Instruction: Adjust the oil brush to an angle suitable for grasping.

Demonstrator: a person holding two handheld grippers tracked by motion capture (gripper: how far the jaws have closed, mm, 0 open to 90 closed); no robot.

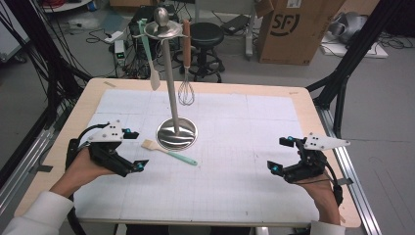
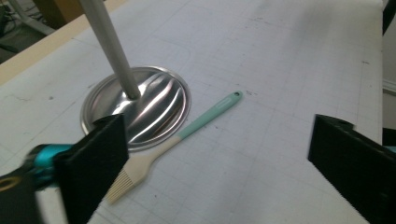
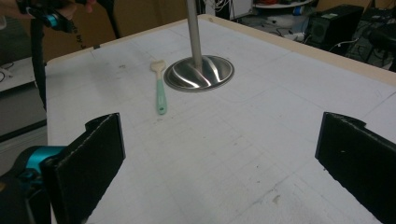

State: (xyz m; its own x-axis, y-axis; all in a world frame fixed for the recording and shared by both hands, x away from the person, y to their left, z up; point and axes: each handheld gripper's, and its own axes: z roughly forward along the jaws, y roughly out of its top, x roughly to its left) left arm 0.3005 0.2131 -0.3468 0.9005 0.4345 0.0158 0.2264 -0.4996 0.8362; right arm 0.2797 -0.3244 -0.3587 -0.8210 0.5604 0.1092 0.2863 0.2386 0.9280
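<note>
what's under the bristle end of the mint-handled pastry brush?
The mint-handled pastry brush lies flat on the white gridded mat, its cream bristles beside the round steel stand base, not on it. The left gripper's near jaw covers part of the bristles.

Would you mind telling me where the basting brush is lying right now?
In the high view, the basting brush lies flat on the white mat, left of centre, just in front of the utensil stand's round base, right of the left gripper.

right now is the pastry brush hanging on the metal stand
No, the pastry brush lies flat on the white mat beside the base of the stand, while a spatula and a whisk hang from its top.
</note>
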